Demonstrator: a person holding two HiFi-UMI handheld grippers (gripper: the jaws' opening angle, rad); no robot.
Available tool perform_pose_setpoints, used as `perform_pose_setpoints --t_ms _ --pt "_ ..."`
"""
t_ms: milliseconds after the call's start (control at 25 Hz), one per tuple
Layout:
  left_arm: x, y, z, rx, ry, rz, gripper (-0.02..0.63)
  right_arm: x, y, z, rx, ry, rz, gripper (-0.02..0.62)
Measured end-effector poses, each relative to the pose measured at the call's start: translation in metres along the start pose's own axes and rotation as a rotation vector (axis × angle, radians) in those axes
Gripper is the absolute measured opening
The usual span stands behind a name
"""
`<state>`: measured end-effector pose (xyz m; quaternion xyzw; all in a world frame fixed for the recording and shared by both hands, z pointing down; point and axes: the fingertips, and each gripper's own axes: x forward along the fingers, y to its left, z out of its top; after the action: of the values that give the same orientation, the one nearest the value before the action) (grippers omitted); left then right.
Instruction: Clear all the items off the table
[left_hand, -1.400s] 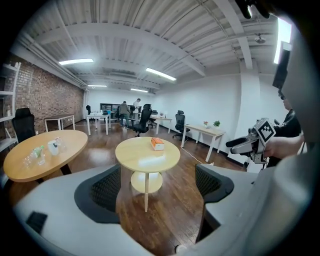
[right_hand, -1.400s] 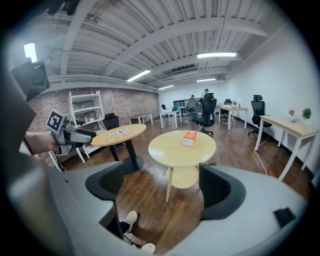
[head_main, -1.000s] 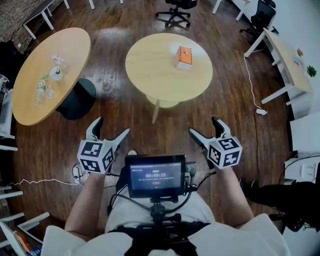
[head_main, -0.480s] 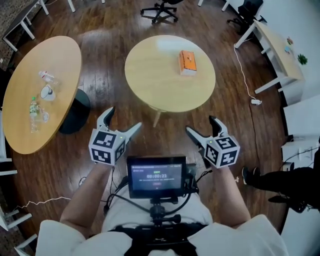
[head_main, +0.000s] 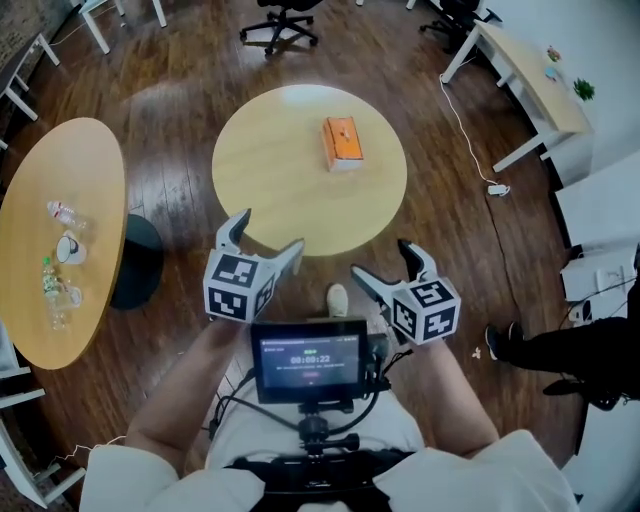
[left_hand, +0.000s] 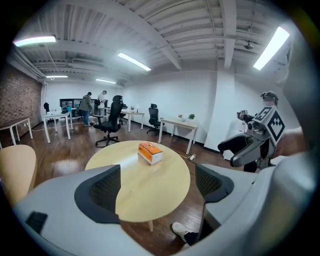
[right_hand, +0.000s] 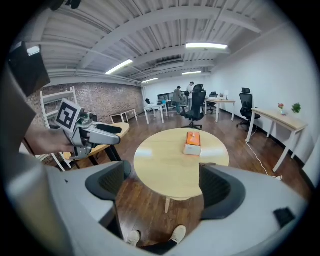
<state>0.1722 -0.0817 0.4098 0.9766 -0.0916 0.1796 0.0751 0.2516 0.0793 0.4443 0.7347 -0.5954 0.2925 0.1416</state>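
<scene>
An orange tissue box (head_main: 342, 142) lies alone on the round wooden table (head_main: 270, 170) ahead of me; it also shows as an orange box (left_hand: 150, 152) in the left gripper view and as an orange box (right_hand: 192, 142) in the right gripper view. My left gripper (head_main: 266, 243) hovers open over the table's near edge with nothing between its jaws. My right gripper (head_main: 384, 268) is open and empty too, just short of the table's near rim. Both are well short of the box.
A second wooden table (head_main: 60, 230) at the left holds bottles and a cup (head_main: 70, 248). Office chairs (head_main: 278, 22) and a white desk (head_main: 525, 75) stand farther off. A cable (head_main: 470, 130) lies on the floor at the right. My shoe (head_main: 338, 298) shows below the table.
I have walked toward the round table, which now lies closer and more central. Both grippers moved forward; the left one now reaches over the table's near edge.
</scene>
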Motion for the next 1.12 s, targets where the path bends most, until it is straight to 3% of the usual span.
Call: perform_pose_setpoints --t_ms 360,440,760,1000,1120 --pt "0.167 -0.012 0.005 -0.09 0.089 0.032 0.517 0.033 -0.095 0.029 -0.001 0.029 0.031 0.479" --pt "0.202 -0.008 0.0 -0.099 0.123 0.061 0.566 0.039 -0.111 0.031 0.001 0.045 0.044 0.479" --pt "0.336 0.03 -0.027 -0.183 0.239 0.223 0.615 0.056 -0.175 0.02 0.047 0.111 0.081 0.479" --pt "0.388 0.053 -0.057 -0.212 0.378 0.349 0.615 0.062 -0.202 0.009 0.076 0.141 0.102 0.479" --pt "0.398 0.057 -0.082 -0.221 0.465 0.354 0.617 0.064 -0.21 0.003 0.088 0.151 0.112 0.479"
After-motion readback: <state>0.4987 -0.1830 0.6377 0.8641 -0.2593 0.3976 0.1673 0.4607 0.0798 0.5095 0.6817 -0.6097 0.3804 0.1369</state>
